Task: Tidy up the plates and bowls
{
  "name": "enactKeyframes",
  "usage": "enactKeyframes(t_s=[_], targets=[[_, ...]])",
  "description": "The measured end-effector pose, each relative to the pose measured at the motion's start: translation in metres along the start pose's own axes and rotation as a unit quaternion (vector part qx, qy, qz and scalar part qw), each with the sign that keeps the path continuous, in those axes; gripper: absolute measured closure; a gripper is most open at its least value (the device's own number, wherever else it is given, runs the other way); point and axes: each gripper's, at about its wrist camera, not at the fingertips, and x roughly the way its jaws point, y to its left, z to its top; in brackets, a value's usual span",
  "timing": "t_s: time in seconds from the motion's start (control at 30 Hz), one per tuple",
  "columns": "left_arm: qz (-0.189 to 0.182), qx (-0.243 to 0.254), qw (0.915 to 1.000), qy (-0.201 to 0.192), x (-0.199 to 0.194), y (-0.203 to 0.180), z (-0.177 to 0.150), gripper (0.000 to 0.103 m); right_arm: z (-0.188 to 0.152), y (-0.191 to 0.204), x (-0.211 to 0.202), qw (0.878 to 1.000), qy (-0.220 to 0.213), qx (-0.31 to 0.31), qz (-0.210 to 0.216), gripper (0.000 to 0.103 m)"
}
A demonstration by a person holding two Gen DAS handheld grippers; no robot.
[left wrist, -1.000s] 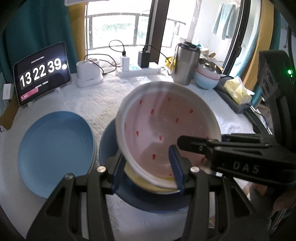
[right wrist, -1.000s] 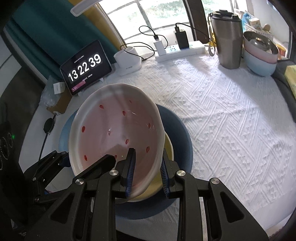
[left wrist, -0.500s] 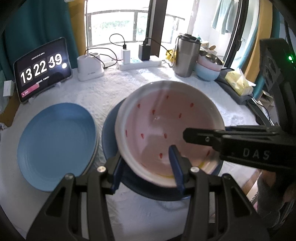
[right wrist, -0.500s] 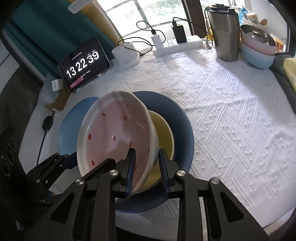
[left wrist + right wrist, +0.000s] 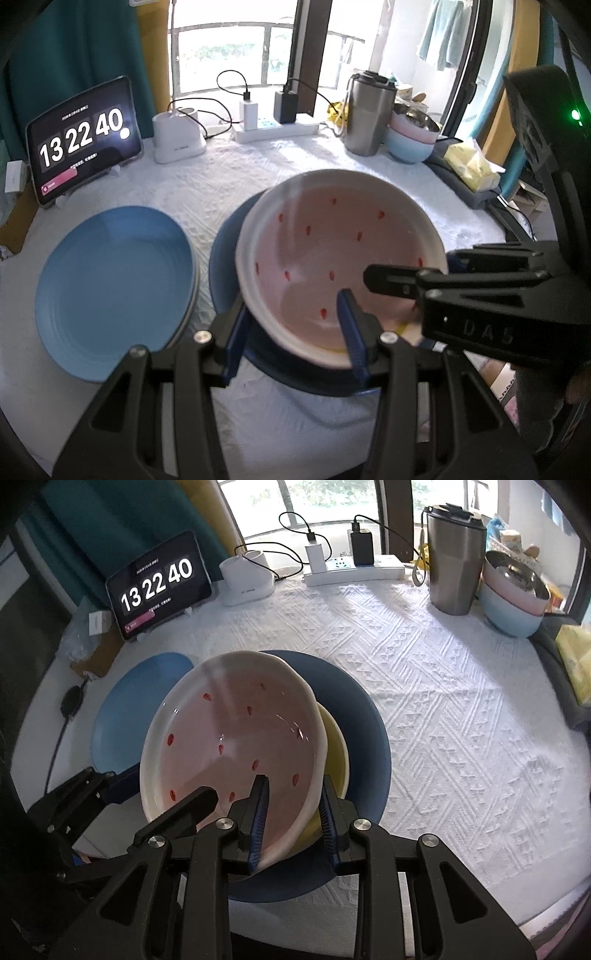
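Clamped on the near rim of a glossy pink bowl (image 5: 236, 746) with red specks: right gripper (image 5: 293, 812) and left gripper (image 5: 295, 328), one finger inside, one outside. "DAS" readable on the right gripper's body. Beneath, tilted over a yellow dish (image 5: 334, 746) on a dark blue plate (image 5: 369, 720). Beside, a light blue plate (image 5: 110, 280). Farther, on white woven cloth (image 5: 443, 701), a tablet clock (image 5: 159, 583) reading "13 22 40".

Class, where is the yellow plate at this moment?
In the right wrist view, the yellow plate lies on the dark blue plate, mostly hidden under the pink strawberry bowl.
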Motion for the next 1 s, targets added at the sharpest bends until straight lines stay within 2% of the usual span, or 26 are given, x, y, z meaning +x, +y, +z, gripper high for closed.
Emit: enactKeyframes(t_s=[0.43, 0.5, 0.8, 1.0], targets=[[-0.007, 0.000, 1.0000, -0.007, -0.003, 0.005, 0.000, 0.056, 0.000, 0.009, -0.010, 0.999, 0.002, -0.041, -0.032, 0.069], [-0.006, 0.000, 0.9999, -0.010, -0.004, 0.006, 0.000, 0.056, 0.000, 0.009, -0.012, 0.998, 0.001, -0.046, -0.050, 0.062], [-0.006, -0.003, 0.9999, -0.010, -0.004, 0.010, 0.002, 0.056, -0.002, -0.002, -0.014, 0.999, -0.007, -0.037, -0.039, 0.062], [0.006, -0.015, 0.9996, -0.021, -0.013, 0.020, 0.007, 0.054, -0.002, -0.005, -0.017, 0.999, -0.018, -0.032, -0.035, 0.062]])
